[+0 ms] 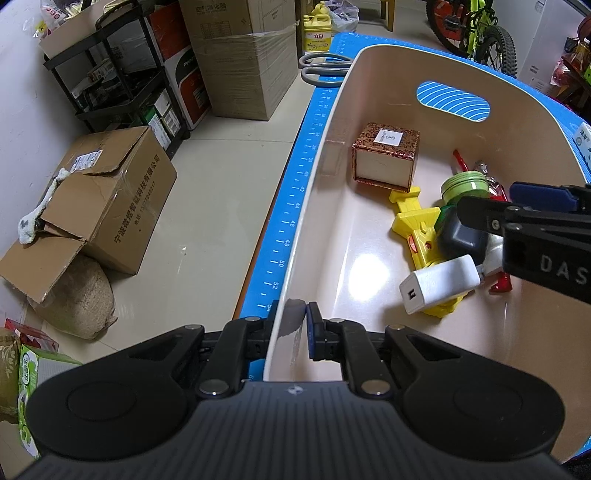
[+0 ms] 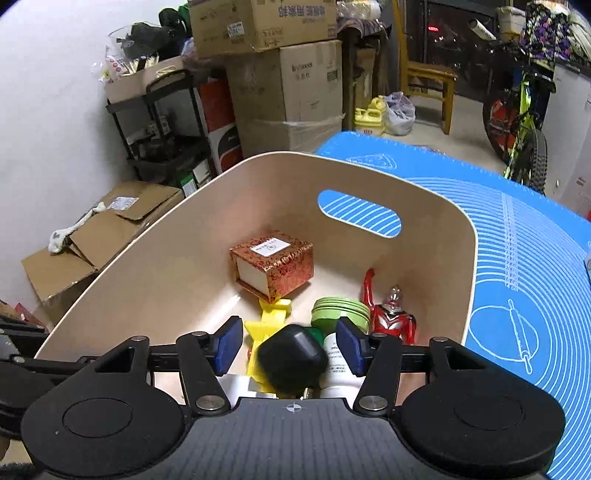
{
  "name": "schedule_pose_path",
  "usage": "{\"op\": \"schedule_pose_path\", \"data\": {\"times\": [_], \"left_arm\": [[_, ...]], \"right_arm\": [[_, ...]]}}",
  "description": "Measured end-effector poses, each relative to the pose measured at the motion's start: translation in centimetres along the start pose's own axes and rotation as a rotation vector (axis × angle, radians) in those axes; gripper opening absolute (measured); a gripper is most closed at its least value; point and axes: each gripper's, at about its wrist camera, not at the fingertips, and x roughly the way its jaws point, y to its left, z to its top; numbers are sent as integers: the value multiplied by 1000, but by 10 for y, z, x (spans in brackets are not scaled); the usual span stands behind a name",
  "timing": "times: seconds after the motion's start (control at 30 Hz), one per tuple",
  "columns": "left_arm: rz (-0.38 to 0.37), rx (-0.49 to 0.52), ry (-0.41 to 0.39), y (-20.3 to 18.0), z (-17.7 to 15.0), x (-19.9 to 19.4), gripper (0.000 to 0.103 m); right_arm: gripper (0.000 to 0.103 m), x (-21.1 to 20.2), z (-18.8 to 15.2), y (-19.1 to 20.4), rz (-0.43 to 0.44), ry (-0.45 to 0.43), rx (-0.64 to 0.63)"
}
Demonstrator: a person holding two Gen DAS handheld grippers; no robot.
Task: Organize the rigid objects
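Observation:
A beige bin [image 1: 325, 155] [image 2: 436, 229] stands on a blue mat [image 2: 517, 258]. My left gripper [image 1: 295, 321] is shut on the bin's near-left wall. Inside lie a patterned red-gold box [image 1: 386, 155] [image 2: 273, 266], a yellow toy gun [image 1: 417, 229] [image 2: 269, 317], a green round tin [image 1: 465, 186] [image 2: 340, 310], a red hero figure [image 2: 393, 321], a white charger [image 1: 439, 282] and a white bottle [image 2: 340, 365]. My right gripper [image 2: 290, 341] [image 1: 487, 201] hangs open over this pile. A black rounded case [image 2: 291, 360] [image 1: 461, 238] sits between its blue pads [image 2: 227, 343], with gaps on both sides.
Grey-handled scissors [image 1: 321, 68] lie on the mat beyond the bin's far end. On the floor to the left are cardboard boxes [image 1: 110, 199] and a black shelf rack [image 1: 122, 74]. A bicycle [image 1: 476, 29] and a yellow jug [image 2: 369, 118] stand behind the table.

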Motion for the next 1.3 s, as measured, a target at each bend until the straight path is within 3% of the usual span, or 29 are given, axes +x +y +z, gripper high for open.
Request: {"op": "schedule_pose_path", "data": {"times": [0.07, 0.13, 0.37, 0.93, 0.97, 1.0, 1.07, 1.3], "left_arm": [[1, 2, -1, -2, 0, 0, 15], [3, 1, -1, -4, -1, 0, 16], [9, 1, -2, -6, 0, 1, 16], [25, 21, -19, -8, 0, -2, 19], [30, 26, -25, -9, 0, -3, 22], [34, 29, -35, -9, 0, -5, 36], [42, 32, -56, -10, 0, -10, 48], [46, 52, -106, -20, -4, -25, 63]], "right_arm": [[71, -6, 0, 1, -6, -21, -1], [86, -12, 0, -2, -31, -44, 15], [90, -25, 0, -12, -43, -81, 62], [99, -48, -7, -5, -89, -173, -13], [99, -49, -8, -6, -92, -175, -12], [99, -51, -8, -7, -96, -176, -11], [99, -56, -9, -10, -102, -183, 0], [101, -75, -18, -21, -111, -199, 61]]}}
